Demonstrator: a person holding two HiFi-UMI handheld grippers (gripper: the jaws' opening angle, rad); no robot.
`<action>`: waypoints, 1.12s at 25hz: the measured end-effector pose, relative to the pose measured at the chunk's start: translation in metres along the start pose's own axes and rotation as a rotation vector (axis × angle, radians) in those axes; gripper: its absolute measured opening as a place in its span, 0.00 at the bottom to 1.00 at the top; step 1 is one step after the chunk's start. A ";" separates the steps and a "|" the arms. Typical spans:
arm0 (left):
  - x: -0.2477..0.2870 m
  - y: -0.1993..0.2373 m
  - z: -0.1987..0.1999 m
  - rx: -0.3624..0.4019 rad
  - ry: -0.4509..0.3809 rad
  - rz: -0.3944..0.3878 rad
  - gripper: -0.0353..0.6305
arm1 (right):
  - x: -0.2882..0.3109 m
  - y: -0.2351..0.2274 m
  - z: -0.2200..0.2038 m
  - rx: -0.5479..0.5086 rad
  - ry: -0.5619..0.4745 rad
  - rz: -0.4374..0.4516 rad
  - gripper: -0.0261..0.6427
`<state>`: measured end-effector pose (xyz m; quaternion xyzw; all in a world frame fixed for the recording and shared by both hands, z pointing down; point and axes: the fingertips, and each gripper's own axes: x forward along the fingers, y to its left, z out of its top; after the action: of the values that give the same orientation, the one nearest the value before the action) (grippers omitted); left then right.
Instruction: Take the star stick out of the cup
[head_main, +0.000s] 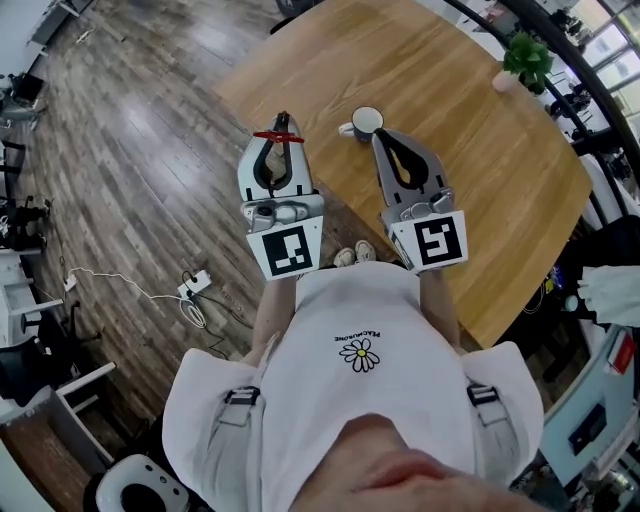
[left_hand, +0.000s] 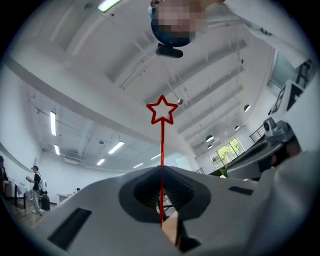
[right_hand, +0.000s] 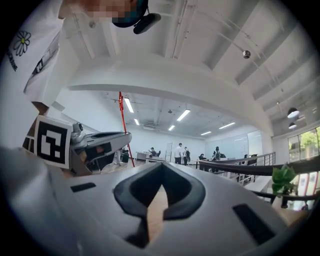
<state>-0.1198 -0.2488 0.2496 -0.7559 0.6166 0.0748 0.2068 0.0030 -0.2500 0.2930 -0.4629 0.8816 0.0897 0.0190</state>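
The red star stick (left_hand: 162, 111) stands up between the jaws of my left gripper (left_hand: 161, 170), which is shut on its thin shaft; the star outline is at the top, against the ceiling. In the head view the left gripper (head_main: 283, 127) is raised off the table's near edge, with the stick (head_main: 278, 135) at its tips. A white cup (head_main: 366, 121) with a dark inside stands on the wooden table (head_main: 450, 150) near that edge, between the two grippers. My right gripper (head_main: 381, 136) is just right of the cup, shut and holding nothing. In the right gripper view, the stick (right_hand: 123, 125) shows at left.
A small potted plant (head_main: 527, 58) stands at the table's far right. Left of the table is dark plank floor with a power strip and cable (head_main: 195, 285). A chair base (head_main: 140, 487) is at lower left. Several people stand far off in the room (right_hand: 182, 152).
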 end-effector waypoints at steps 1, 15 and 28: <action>-0.003 0.000 -0.004 0.016 0.008 0.001 0.08 | 0.000 -0.001 0.000 -0.001 0.001 -0.003 0.05; -0.015 -0.008 -0.014 0.037 0.042 -0.002 0.08 | -0.004 0.013 0.006 0.008 -0.006 0.031 0.05; -0.014 -0.013 -0.019 0.199 0.100 -0.057 0.08 | -0.008 0.014 0.006 0.038 -0.020 0.029 0.05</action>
<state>-0.1136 -0.2419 0.2748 -0.7516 0.6090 -0.0305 0.2517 -0.0037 -0.2346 0.2903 -0.4486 0.8896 0.0779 0.0354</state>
